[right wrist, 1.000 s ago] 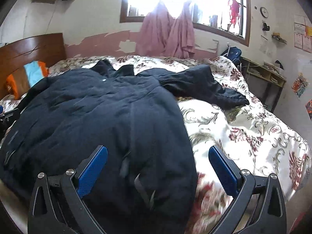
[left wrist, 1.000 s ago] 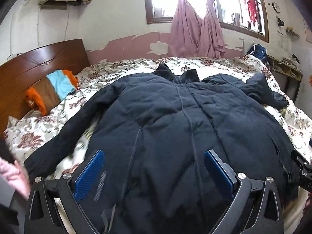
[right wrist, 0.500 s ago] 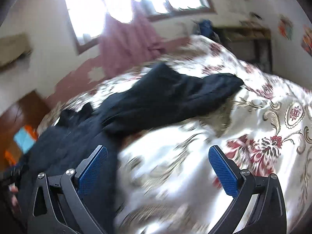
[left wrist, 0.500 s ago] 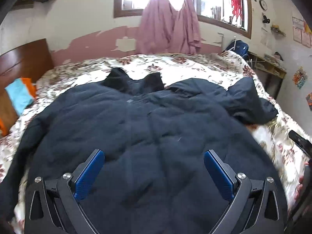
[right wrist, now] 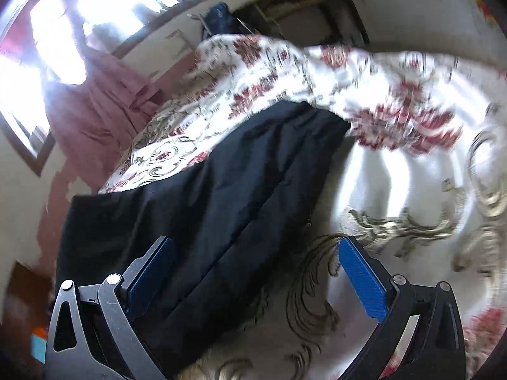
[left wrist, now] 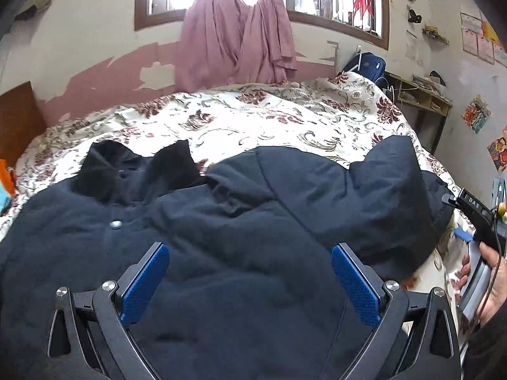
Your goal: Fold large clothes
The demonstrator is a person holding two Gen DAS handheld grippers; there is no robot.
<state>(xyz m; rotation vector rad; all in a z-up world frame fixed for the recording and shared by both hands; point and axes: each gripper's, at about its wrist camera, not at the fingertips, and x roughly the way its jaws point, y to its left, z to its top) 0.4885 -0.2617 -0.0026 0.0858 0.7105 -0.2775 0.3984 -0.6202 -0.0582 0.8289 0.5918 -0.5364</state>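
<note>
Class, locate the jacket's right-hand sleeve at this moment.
In the left wrist view, the sleeve lies bunched at the right, on the floral bedspread, near the right hand-held gripper.

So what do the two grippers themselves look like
Both match: the left gripper and right gripper have black angular frames with silver bolts and blue textured pads. The right gripper's body, seen from the left, is black, marked "DAS", with a thin cable.

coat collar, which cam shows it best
The left wrist view: the coat lies spread on the bedspread with its collar sharp and whole. The right wrist view, blurred and tilted, shows only a coat sleeve, no collar.
</note>
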